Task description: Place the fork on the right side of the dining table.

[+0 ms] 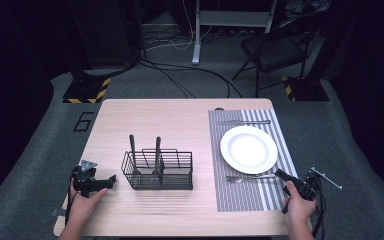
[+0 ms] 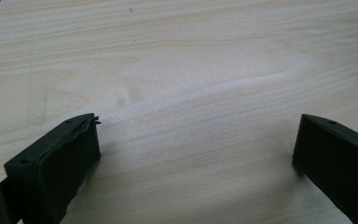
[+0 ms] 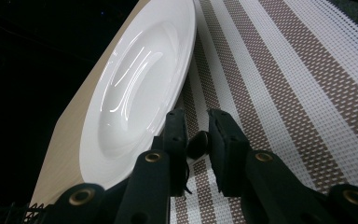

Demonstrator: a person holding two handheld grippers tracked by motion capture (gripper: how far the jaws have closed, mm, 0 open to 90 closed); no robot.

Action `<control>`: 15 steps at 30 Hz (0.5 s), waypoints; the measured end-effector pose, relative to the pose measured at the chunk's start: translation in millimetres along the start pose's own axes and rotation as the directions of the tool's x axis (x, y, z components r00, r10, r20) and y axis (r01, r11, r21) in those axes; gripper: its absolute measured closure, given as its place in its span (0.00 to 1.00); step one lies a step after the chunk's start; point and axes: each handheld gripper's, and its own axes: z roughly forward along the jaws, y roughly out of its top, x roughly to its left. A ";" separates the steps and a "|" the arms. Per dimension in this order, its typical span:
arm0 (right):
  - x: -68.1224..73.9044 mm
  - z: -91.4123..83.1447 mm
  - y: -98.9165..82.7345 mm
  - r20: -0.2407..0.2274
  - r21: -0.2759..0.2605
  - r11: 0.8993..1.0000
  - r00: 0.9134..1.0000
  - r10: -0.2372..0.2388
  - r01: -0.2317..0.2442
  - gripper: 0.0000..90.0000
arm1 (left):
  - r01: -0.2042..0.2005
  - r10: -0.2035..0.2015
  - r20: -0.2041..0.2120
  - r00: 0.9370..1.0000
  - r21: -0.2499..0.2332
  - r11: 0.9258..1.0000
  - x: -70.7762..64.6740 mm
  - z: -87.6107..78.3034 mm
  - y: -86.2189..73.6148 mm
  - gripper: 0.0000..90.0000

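Note:
A silver fork [image 1: 250, 177] lies flat on the striped placemat [image 1: 240, 196] just in front of the white plate [image 1: 248, 149]. My right gripper [image 1: 279, 174] sits low at the fork's handle end. In the right gripper view its jaws [image 3: 196, 116] stand narrowly parted, open, with the dark rounded handle tip [image 3: 198, 143] between them, beside the plate [image 3: 140, 93]. My left gripper [image 1: 111, 179] rests at the table's front left, left of a black wire caddy [image 1: 157, 172]. Its jaws [image 2: 196, 135] are wide open over bare wood.
The caddy holds two dark-handled utensils [image 1: 145, 150] standing upright. A knife [image 1: 244, 122] lies on the mat behind the plate. The table's right edge runs close beside my right hand. A folding chair [image 1: 275, 50] and cables are on the floor beyond the table.

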 end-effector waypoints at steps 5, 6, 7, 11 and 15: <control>-0.8 0.4 -0.1 0.010 0.009 1.000 1.000 0.003 -0.004 0.85 | 0.000 0.000 0.000 1.000 0.001 1.000 0.0 0.0 0.0 0.00; -0.8 1.0 0.0 0.013 0.008 1.000 1.000 0.006 -0.006 0.85 | 0.000 0.000 0.000 1.000 0.000 1.000 0.0 0.0 0.0 0.00; -0.8 1.0 0.0 0.013 0.008 1.000 1.000 0.006 -0.006 0.85 | 0.000 0.000 0.000 1.000 0.000 1.000 0.0 0.0 0.0 0.00; -2.8 1.4 0.0 0.030 0.009 1.000 1.000 -0.006 0.006 0.85 | 0.000 0.000 0.000 1.000 0.000 1.000 0.0 0.0 0.0 0.00; -5.0 1.6 0.4 0.046 0.008 1.000 0.999 -0.015 0.015 0.84 | 0.000 0.000 0.000 1.000 0.000 1.000 0.0 0.0 0.0 0.00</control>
